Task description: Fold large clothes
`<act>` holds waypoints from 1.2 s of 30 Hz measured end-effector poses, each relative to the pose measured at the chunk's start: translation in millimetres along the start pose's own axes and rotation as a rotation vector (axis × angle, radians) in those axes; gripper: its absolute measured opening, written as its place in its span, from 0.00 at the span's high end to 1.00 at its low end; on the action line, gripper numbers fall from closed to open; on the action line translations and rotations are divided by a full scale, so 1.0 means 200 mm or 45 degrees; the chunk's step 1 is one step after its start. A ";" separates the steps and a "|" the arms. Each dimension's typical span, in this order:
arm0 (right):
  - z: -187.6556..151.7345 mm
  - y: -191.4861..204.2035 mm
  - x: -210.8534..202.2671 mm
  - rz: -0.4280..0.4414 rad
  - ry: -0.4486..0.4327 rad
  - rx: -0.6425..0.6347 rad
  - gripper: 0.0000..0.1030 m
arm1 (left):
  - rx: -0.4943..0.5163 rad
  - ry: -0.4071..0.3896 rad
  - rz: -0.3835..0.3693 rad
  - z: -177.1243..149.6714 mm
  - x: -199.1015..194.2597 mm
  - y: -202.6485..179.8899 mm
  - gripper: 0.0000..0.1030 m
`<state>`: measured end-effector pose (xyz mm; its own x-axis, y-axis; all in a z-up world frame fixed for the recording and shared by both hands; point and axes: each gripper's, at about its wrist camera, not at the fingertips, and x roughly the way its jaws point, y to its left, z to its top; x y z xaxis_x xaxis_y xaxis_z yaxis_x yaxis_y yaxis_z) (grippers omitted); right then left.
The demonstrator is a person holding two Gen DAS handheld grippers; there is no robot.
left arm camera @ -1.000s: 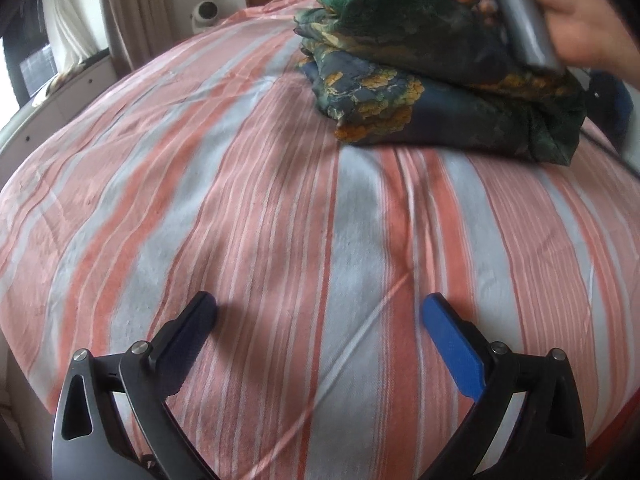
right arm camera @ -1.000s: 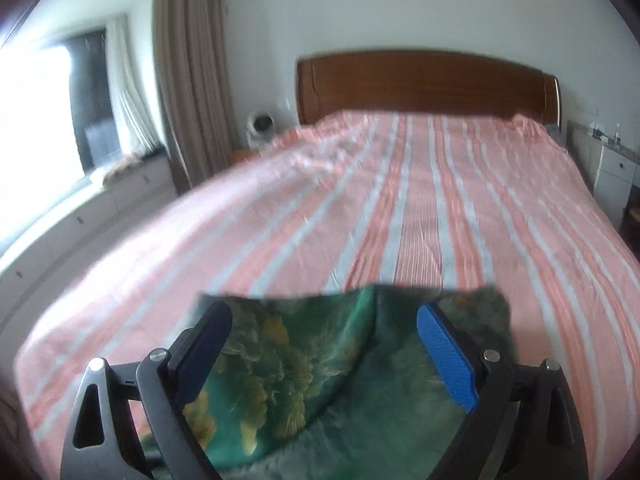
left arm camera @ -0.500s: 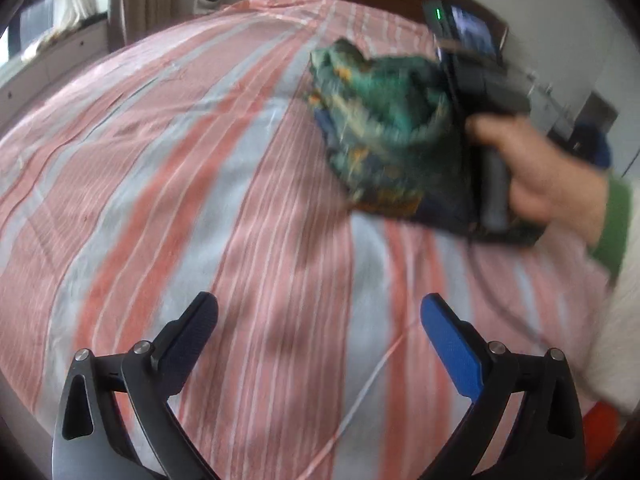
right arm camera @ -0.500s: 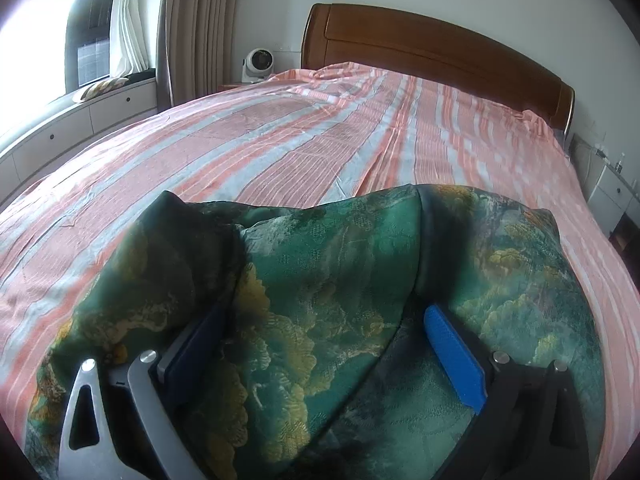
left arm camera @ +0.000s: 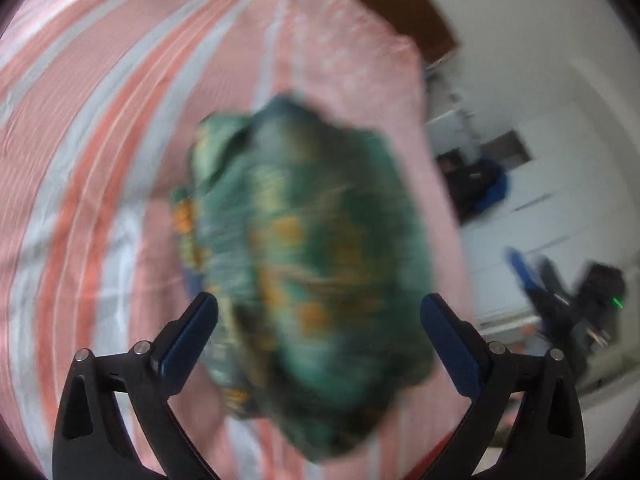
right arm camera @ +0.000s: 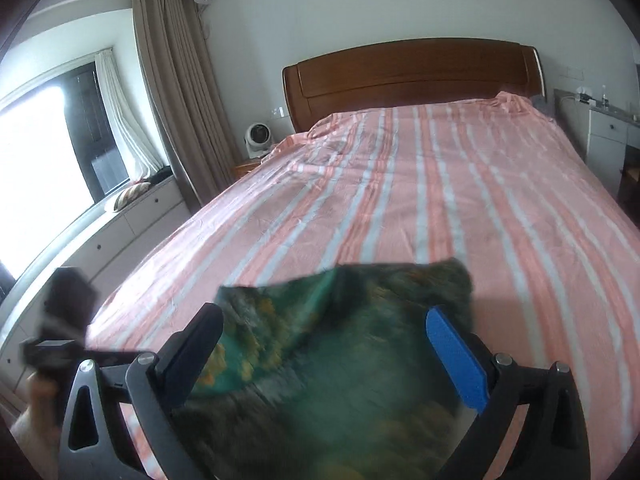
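A green garment with orange and yellow print (left arm camera: 312,264) lies folded in a thick bundle on the striped bed; the left wrist view is blurred. My left gripper (left arm camera: 320,332) is open just above its near side. The garment also shows in the right wrist view (right arm camera: 340,344), between the open jaws of my right gripper (right arm camera: 332,344), which hovers over it. The right gripper appears at the far right of the left wrist view (left arm camera: 536,280). The left gripper and hand appear at the lower left of the right wrist view (right arm camera: 60,344).
The bed (right arm camera: 440,184) has a pink and grey striped sheet and a wooden headboard (right arm camera: 412,76). A small fan (right arm camera: 258,138) and curtains (right arm camera: 176,92) stand at the left. White drawers (right arm camera: 608,128) stand at the right of the bed.
My left gripper has swung right and closer to the garment. My right gripper has drawn back and up off the bundle, which stays on the bed.
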<state>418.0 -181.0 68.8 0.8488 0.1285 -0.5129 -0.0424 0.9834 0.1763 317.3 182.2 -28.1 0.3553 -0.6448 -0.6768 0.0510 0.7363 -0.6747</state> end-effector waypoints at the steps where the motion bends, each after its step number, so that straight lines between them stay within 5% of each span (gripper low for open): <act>1: -0.04 -0.06 -0.04 -0.002 0.030 -0.008 0.02 | -0.046 0.037 0.079 -0.02 0.09 0.09 0.01; 4: -0.21 -0.24 -0.02 0.019 0.179 -0.014 0.02 | -0.162 0.102 0.084 -0.08 0.21 0.25 0.00; 6: -0.33 -0.35 0.05 0.065 0.284 0.015 0.02 | -0.109 0.104 0.125 -0.09 0.25 0.22 0.00; 9: -0.48 -0.57 0.24 0.260 0.462 0.219 0.02 | -0.003 0.136 0.251 -0.08 0.31 0.15 0.00; 14: -0.59 -0.79 0.57 0.632 0.575 0.659 0.02 | 0.076 0.245 0.370 -0.05 0.45 0.07 0.00; 16: -0.61 -0.78 0.68 0.658 0.586 0.718 0.00 | 0.080 0.256 0.404 -0.05 0.49 0.03 0.00; 17: -0.60 -0.77 0.71 0.644 0.591 0.705 0.00 | 0.098 0.240 0.419 -0.06 0.49 0.00 0.11; 18: -0.58 -0.72 0.75 0.565 0.590 0.612 0.05 | 0.107 0.228 0.399 -0.04 0.51 -0.04 0.35; 20: -0.50 -0.57 0.72 0.425 0.564 0.316 0.18 | 0.214 0.138 0.498 -0.08 0.48 -0.19 0.50; 23: -0.43 -0.32 0.58 0.244 0.448 -0.071 0.31 | 0.424 -0.001 0.635 -0.20 0.43 -0.42 0.61; 26: -0.42 -0.13 0.41 0.178 0.287 -0.306 0.33 | 0.474 -0.121 0.584 -0.28 0.33 -0.57 0.63; 29: -0.39 -0.05 0.28 0.133 0.143 -0.430 0.33 | 0.528 -0.223 0.593 -0.28 0.27 -0.71 0.63; 32: -0.23 -0.12 0.26 0.144 0.094 -0.365 0.33 | 0.521 -0.299 0.560 -0.19 0.27 -0.82 0.61; 34: -0.13 -0.20 0.29 0.161 0.088 -0.284 0.31 | 0.512 -0.330 0.571 -0.12 0.32 -0.84 0.45; 36: -0.04 -0.35 0.42 0.205 0.176 -0.112 0.15 | 0.493 -0.322 0.644 -0.05 0.41 -0.81 0.10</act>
<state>488.1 -237.3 7.6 0.7471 0.2951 -0.5956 -0.2224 0.9554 0.1944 329.7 7.6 22.7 0.6279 -0.1690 -0.7597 0.1346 0.9850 -0.1079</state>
